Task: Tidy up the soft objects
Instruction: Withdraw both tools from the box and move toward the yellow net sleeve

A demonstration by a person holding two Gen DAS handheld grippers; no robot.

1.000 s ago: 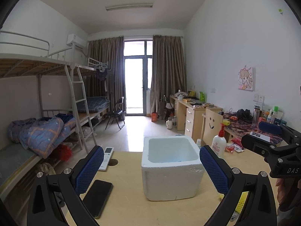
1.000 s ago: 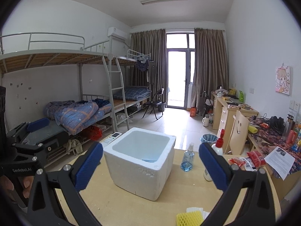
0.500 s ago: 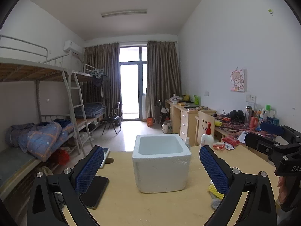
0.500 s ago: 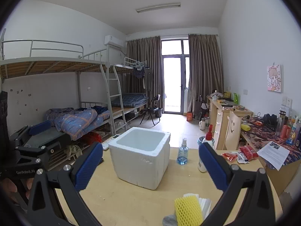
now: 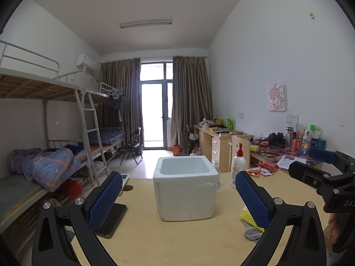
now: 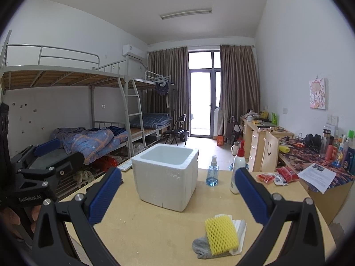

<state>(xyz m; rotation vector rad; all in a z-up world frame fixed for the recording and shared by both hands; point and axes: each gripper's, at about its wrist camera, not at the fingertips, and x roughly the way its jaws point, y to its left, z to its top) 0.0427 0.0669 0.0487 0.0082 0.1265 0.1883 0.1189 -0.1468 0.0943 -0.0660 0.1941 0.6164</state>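
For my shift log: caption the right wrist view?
Open right gripper faces a white foam box; yellow foam net and grey sock lie near.

A blue spray bottle stood on the wooden table, just beside a white pump bottle. Red snack packets lay near the far right edge. A dark phone rested flat on the left. Beyond, a bunk bed held a rumpled blue quilt, and a folding chair faced the balcony door.
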